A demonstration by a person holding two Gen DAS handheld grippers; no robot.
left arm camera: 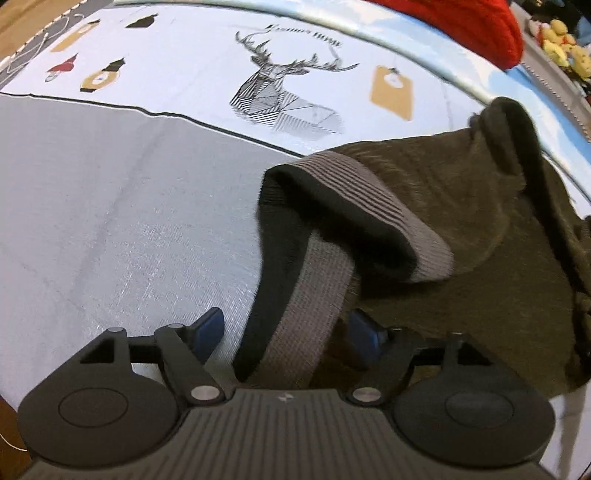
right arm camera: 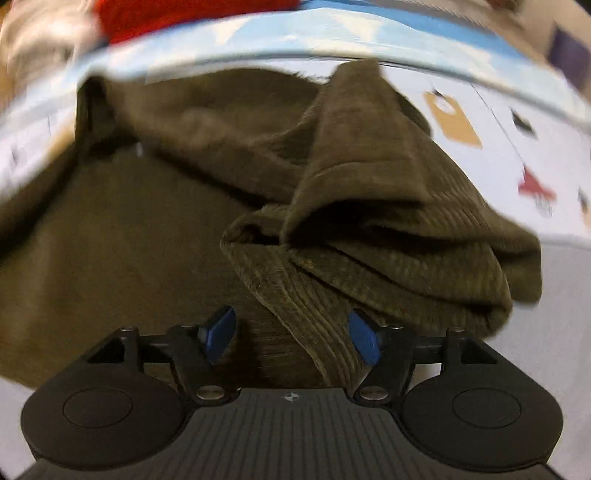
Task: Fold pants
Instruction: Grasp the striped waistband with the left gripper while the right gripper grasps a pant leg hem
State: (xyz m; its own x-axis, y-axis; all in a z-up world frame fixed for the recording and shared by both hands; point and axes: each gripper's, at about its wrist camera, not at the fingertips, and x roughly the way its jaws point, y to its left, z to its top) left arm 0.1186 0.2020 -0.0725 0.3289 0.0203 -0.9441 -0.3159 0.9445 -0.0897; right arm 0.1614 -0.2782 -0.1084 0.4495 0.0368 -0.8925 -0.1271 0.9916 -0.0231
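On my left, my left tongs point steeply down at the bed's grey and white printed sheet, the one with the line-drawn stag's head further up. The two blue fingers stand apart, released, with the grey ribbed waistband of the olive-brown corduroy pants running up between them. The near finger sits clear of the band over bare sheet and the far one stands beside its other edge, so I judge nothing is pinched. The band curls over on itself in a loop that shows its black lining, because it lies slack rather than stretched. I have the tongs straddling it here since the waistband is the firm edge that gives a fold a straight line.

Further right the pants spread over the sheet in a crumpled heap that reaches nearly to the bed's pale blue border, with a red knitted thing beyond it.

My right tongs hang over the other end of the pants, fingers likewise parted and gripping nothing. A stitched corduroy hem edge runs between them, close to the right-hand finger; this view is smeared, so I cannot tell whether it touches. Above it a leg lies bunched in a ridge. I judge the fold itself is not yet begun.
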